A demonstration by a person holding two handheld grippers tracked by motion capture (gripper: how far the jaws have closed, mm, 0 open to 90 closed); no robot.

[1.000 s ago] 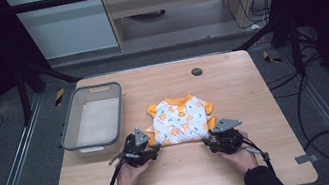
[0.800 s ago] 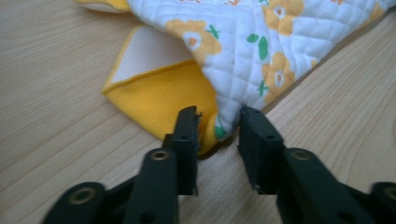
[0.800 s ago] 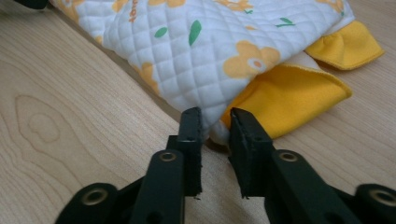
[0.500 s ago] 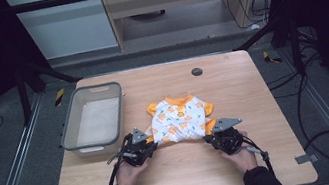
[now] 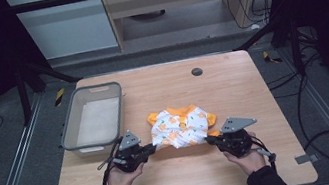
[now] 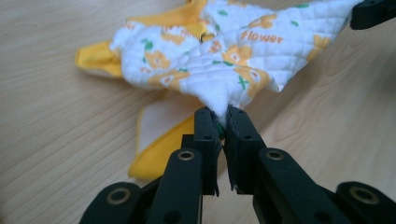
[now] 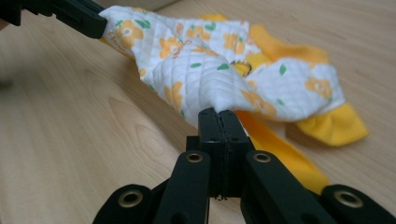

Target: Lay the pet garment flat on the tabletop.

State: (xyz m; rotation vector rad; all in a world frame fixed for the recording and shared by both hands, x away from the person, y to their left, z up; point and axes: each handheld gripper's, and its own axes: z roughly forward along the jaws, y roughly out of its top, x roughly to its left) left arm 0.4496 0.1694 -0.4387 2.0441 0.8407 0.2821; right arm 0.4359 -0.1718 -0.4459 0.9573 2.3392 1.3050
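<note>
Left gripper (image 6: 220,122) and right gripper (image 7: 223,120) each clench 1 near corner of the flowered garment (image 5: 182,127), which lies mid-bench (image 5: 231,81) beside the grey bin (image 5: 72,133). Likely a folding step; next, lift both corners evenly, keeping the cloth taut.

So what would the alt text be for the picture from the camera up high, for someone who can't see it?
Two hand-held grippers, left and right, each pinch a near corner of a small white garment with orange flowers and yellow trim, on a wooden table. A grey bin sits to its left.
</note>
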